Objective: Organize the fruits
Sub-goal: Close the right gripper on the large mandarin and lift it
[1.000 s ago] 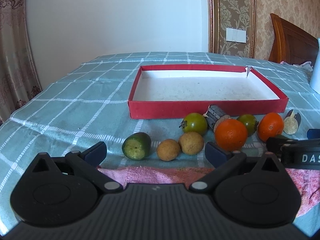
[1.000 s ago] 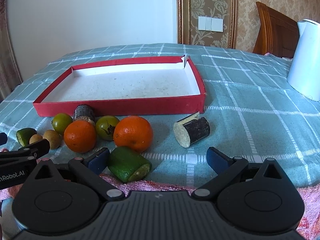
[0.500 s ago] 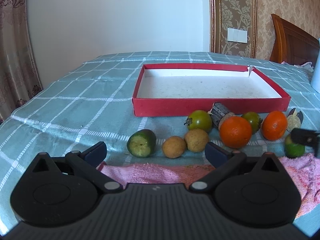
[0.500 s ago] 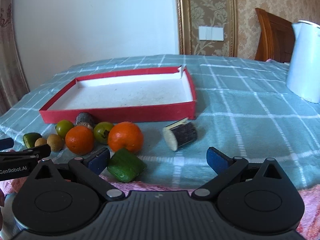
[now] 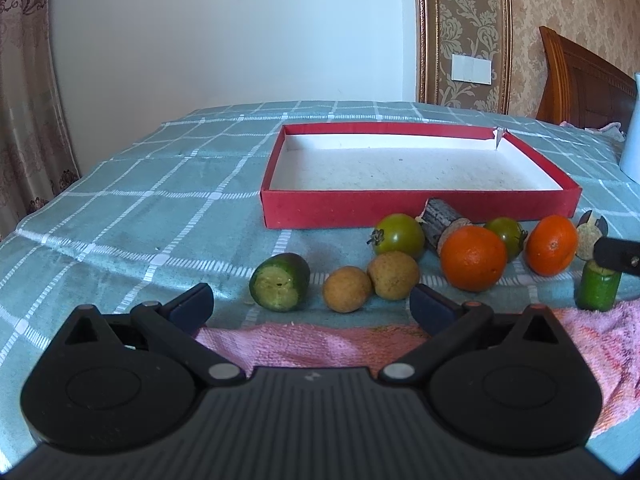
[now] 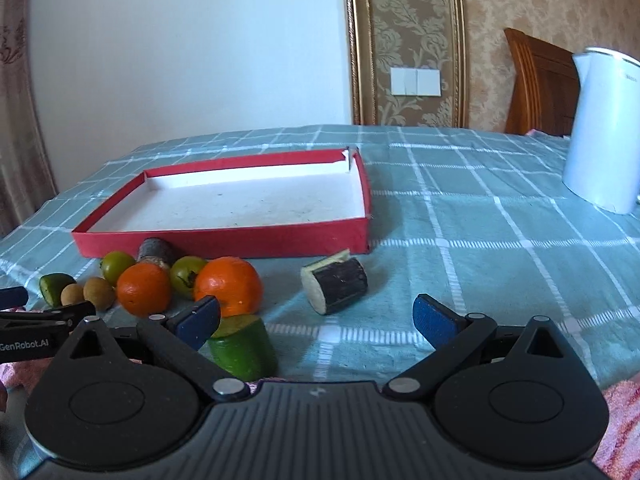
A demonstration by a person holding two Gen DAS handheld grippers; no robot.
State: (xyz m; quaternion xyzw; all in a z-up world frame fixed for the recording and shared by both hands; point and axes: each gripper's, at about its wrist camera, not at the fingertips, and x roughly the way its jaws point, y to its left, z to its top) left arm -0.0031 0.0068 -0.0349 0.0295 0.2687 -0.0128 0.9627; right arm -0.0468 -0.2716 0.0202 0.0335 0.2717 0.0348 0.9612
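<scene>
Table point(image 5: 120, 208), checked cloth. Red tray point(image 5: 416, 210) mid-table, nothing in it. Fruits in a row along its near wall: two oranges point(image 5: 473, 258), green tomatoes point(image 5: 400, 235), two brown fruits point(image 5: 347, 289). All still outside; sorting not begun.

Left gripper point(image 5: 312, 303): jaws apart, empty, facing brown fruits. Right gripper point(image 6: 316, 316): jaws apart, empty.

Next, by my judgement: close on one fruit and carry it over the tray wall.

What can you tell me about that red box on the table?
The red box is a shallow, open rectangular tray that looks like cardboard: red walls outside, white inside, with a few dark specks on its floor. One far corner is torn, with a flap sticking up. Nothing lies in it. It sits flat on the checked tablecloth, behind the row of fruit; a dark stub lies close against its near wall.
</scene>
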